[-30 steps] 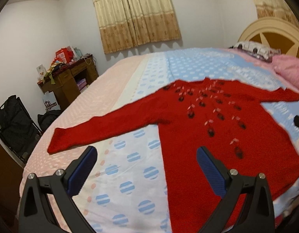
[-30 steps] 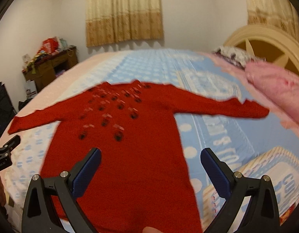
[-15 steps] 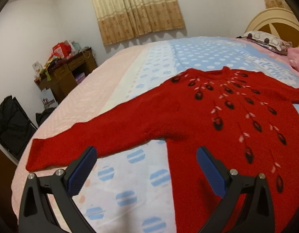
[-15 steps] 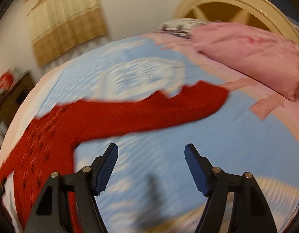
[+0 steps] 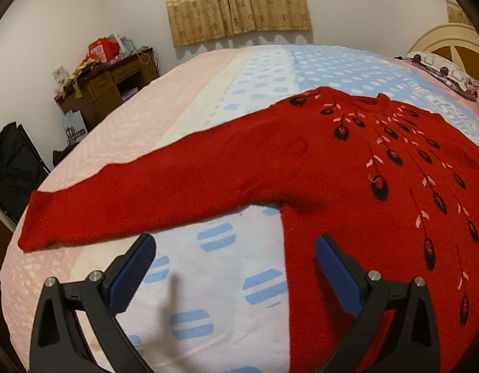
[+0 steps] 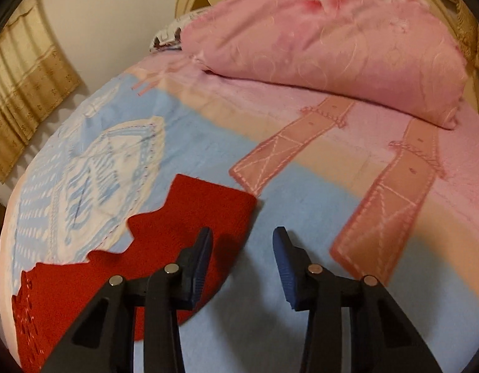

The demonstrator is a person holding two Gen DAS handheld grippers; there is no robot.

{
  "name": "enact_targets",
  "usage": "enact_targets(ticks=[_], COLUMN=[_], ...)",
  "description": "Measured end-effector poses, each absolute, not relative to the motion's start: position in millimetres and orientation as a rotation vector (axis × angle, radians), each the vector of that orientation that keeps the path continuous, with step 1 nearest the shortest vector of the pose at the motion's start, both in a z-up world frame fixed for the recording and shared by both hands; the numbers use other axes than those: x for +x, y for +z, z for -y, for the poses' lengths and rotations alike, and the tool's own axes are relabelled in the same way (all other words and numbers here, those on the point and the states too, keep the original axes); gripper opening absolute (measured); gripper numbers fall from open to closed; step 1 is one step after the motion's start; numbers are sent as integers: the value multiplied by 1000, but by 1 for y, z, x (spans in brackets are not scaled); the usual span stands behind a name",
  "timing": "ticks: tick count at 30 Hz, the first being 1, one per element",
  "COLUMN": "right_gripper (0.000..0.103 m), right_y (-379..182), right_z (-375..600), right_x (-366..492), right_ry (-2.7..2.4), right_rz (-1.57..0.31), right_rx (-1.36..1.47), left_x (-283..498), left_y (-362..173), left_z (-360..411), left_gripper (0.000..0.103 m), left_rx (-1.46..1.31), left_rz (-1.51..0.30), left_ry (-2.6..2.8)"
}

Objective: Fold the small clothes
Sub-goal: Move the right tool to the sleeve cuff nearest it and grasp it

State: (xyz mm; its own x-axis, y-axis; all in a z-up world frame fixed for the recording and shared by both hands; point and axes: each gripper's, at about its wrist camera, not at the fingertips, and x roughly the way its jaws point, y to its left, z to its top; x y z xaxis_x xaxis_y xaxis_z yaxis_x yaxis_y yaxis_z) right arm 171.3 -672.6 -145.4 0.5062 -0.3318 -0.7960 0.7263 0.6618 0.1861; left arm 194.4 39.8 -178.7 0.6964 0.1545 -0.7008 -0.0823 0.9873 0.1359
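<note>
Red sweater (image 5: 317, 171) lying flat, sleeves spread, on the patterned bedspread (image 5: 227, 267). Left gripper (image 5: 233, 267), jaws wide, hovers near the armpit. Right gripper (image 6: 242, 248), jaws narrower and holding nothing, straddles the sleeve cuff (image 6: 214, 199) edge, below a pink pillow (image 6: 326, 40).

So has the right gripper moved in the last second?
Yes. The right gripper swung from over the sweater body toward its sleeve cuff, nearer the pink pillow.
</note>
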Motion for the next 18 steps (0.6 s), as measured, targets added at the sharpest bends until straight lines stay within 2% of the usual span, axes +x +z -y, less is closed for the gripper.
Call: enact_targets(ticks=[6, 7, 9, 18], right_gripper=[39, 24, 7, 5], right_y=[-153, -154, -153, -108], right_z=[684, 683, 680, 628], right_x=[198, 202, 206, 204], right_ry=[-634, -628, -610, -521], right_rz=[-832, -842, -853, -734], right_rx=[537, 525, 516, 423], left_x=[202, 202, 200, 197], left_y=[-188, -188, -187, -190], left_z=[-46, -45, -43, -51], left_gripper=[103, 103, 103, 103], left_rx=[47, 48, 53, 12], left_rz=[-827, -826, -817, -804], left_ry=[137, 137, 136, 127])
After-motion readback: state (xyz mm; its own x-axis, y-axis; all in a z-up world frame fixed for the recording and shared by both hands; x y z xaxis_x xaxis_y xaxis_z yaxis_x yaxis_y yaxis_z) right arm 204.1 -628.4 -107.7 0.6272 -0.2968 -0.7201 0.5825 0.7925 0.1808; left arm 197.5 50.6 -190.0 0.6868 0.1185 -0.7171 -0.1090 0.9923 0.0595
